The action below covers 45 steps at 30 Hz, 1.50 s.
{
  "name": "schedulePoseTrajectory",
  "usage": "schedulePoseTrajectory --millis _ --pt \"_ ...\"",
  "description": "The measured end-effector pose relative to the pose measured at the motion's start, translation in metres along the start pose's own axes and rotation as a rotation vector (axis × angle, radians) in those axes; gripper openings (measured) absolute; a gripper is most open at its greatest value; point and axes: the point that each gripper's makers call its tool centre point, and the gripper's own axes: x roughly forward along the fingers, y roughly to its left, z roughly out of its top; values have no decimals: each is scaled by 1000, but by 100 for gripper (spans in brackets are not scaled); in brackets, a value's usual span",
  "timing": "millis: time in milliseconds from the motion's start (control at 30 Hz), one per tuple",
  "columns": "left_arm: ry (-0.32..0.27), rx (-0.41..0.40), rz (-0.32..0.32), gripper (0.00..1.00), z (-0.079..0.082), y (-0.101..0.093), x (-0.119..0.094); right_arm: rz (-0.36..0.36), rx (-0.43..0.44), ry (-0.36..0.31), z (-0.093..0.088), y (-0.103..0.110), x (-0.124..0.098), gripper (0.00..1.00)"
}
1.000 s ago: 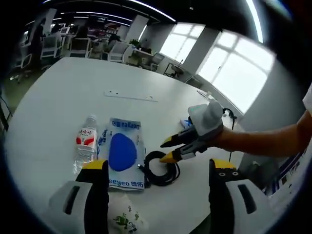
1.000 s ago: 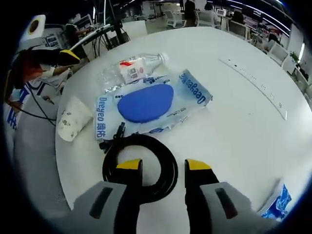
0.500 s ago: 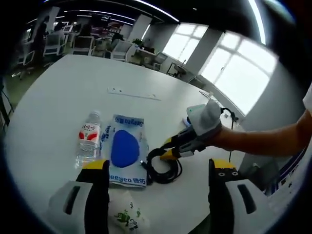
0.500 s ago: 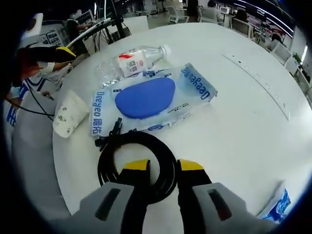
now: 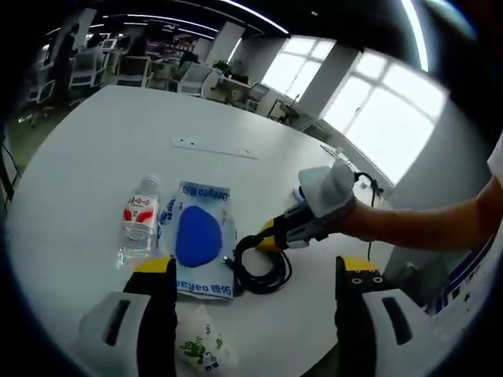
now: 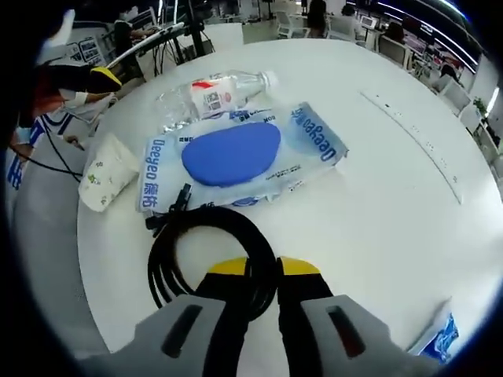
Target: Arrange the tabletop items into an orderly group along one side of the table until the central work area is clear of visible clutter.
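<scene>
A coiled black cable (image 6: 211, 217) lies on the white table (image 6: 377, 212), and my right gripper (image 6: 263, 269) is shut on the coil's near side. Just beyond it lies a clear wipes pack with a blue oval (image 6: 236, 153), then a water bottle (image 6: 208, 94) on its side. A crumpled paper cup (image 6: 102, 173) rests at the table edge. In the left gripper view, my left gripper (image 5: 253, 267) stands wide open and holds nothing. Past it are the cable (image 5: 261, 287), the right gripper (image 5: 271, 234), the pack (image 5: 200, 239), the bottle (image 5: 138, 224) and the cup (image 5: 200, 349).
A small blue packet (image 6: 440, 338) lies near the table's edge, also seen in the left gripper view as the packet (image 5: 302, 195). A thin pale strip (image 5: 214, 149) lies farther out on the table. Office chairs and desks stand beyond. A person's forearm (image 5: 424, 228) reaches in from the right.
My right gripper's jaws have closed from straddling the cable coil to pinching it. The left gripper has stayed open and nearly still.
</scene>
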Motion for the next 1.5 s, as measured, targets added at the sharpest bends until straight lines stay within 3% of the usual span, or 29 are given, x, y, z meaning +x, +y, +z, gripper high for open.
schedulePoseTrajectory --millis 33,467,933,1500 --pt "1 -1 0 85 0 0 0 -3 -31 3 0 0 0 9" --pt "7 -1 1 84 0 1 2 3 -49 5 -1 -3 0 8" --pt "18 15 -13 84 0 -7 7 -3 -18 0 -7 -4 -7 5" --pt "82 65 -80 80 -15 -44 30 -34 83 -11 -29 -6 -20 4"
